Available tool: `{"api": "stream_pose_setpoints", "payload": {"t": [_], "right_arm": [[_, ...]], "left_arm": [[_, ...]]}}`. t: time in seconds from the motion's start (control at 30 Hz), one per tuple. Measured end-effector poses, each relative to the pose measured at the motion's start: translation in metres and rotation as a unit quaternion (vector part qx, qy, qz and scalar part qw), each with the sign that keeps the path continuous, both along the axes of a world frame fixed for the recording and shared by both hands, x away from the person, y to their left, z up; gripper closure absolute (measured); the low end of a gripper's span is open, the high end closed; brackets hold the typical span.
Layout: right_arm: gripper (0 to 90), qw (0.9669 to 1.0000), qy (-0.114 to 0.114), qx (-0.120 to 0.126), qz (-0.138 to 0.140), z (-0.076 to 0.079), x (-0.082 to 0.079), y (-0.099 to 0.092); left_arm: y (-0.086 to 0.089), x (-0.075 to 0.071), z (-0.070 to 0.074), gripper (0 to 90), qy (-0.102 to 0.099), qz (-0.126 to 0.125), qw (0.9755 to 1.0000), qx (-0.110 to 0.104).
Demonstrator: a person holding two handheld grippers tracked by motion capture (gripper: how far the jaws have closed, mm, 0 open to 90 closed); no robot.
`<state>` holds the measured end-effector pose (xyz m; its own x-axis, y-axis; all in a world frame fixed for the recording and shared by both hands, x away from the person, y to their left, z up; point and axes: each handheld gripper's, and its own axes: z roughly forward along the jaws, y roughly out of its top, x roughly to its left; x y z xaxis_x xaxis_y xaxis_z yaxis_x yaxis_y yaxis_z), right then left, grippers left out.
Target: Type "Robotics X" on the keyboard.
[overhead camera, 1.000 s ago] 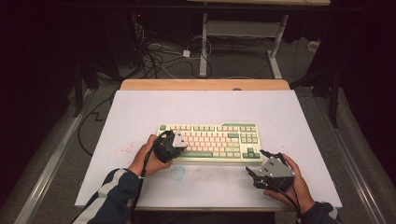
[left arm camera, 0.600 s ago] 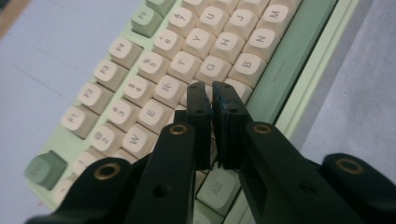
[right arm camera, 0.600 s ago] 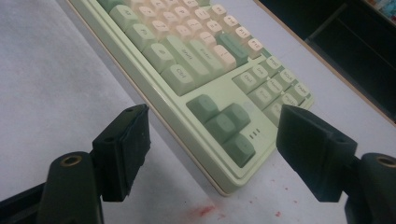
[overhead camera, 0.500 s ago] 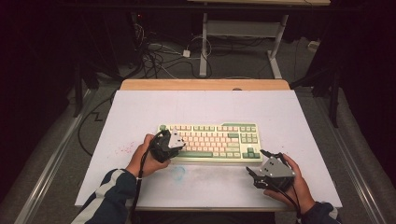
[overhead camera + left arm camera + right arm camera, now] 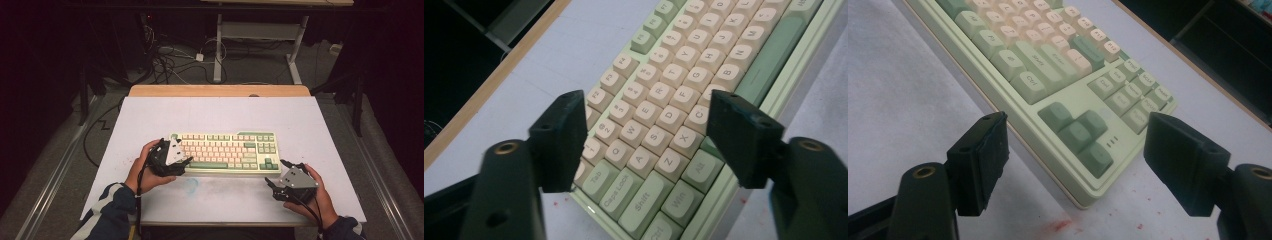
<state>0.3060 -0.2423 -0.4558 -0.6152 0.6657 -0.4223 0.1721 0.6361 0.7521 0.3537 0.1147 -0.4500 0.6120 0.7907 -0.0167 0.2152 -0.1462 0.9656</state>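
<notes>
A pale green keyboard (image 5: pixel 225 150) with cream keys lies across the middle of the white table cover. My left gripper (image 5: pixel 182 159) hovers at its left end. In the left gripper view the keyboard's (image 5: pixel 664 115) letter keys lie below the left gripper (image 5: pixel 646 107). Its jaws have just been opening and now stand wide apart with nothing between them. My right gripper (image 5: pixel 276 172) rests open on the cover by the front right corner. In the right gripper view the keyboard's (image 5: pixel 1048 65) arrow keys lie ahead of the right gripper (image 5: pixel 1075 125), untouched.
The white cover (image 5: pixel 220 115) ends at a wooden table edge (image 5: pixel 220 90) on the far side. A faint blue smudge (image 5: pixel 192 185) and a red stain (image 5: pixel 1063 225) mark the cover. Cables and desk legs (image 5: pixel 218 50) stand on the floor beyond.
My left hand has drifted a little to the left along the keyboard's left end, and its jaws look wider apart. The right hand and the keyboard have stayed put.
</notes>
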Motion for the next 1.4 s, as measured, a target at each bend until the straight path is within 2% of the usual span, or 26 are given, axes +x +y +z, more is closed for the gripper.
{"api": "stream_pose_setpoints", "payload": {"t": [0.07,0.13,0.3,0.47,0.53,0.6,0.8,1.03,1.17,1.3,1.4], "right_arm": [[27.0,1.0,0.0,0.001,-0.001,0.0,0.0,0.0],[27.0,1.0,-0.001,0.003,-0.003,0.001,0.0,-0.001],[27.0,1.0,0.0,0.007,-0.006,0.001,0.001,-0.001],[26.9,1.0,0.002,0.007,-0.006,0.001,0.001,-0.001],[27.0,0.9999,0.003,0.008,-0.007,0.001,0.001,0.0],[27.0,0.9999,0.004,0.008,-0.006,0.001,0.001,0.001],[27.0,0.9999,0.005,0.013,-0.003,0.001,0.004,0.004],[27.1,0.9994,0.018,0.03,-0.001,0.003,0.01,0.008],[27.1,0.9993,0.018,0.034,0.002,0.004,0.012,0.012],[27.1,0.9992,0.018,0.036,0.007,0.006,0.014,0.017],[27.1,0.9992,0.016,0.033,0.013,0.005,0.013,0.021]], "left_arm": [[0.004,-0.002,-0.001,24.5,-0.002,0.005,1.0,-0.005],[0.008,-0.005,-0.002,23.4,-0.013,0.012,0.9998,-0.006],[0.02,-0.013,-0.006,21.3,-0.015,0.019,0.9997,-0.005],[0.031,-0.019,-0.014,21.6,-0.016,0.035,0.9992,0.0],[0.035,-0.021,-0.015,22.1,-0.011,0.037,0.9992,-0.008],[0.039,-0.023,-0.018,22.0,-0.011,0.043,0.999,-0.002],[0.051,-0.027,-0.028,21.8,0.007,0.058,0.9983,0.003],[0.057,-0.035,-0.034,21.8,0.018,0.068,0.9975,0.011],[0.06,-0.035,-0.035,22.1,0.025,0.073,0.997,0.011],[0.061,-0.034,-0.034,27.5,0.031,0.077,0.9966,0.001],[0.063,-0.032,-0.034,40.2,0.048,0.084,0.9953,-0.004]]}}
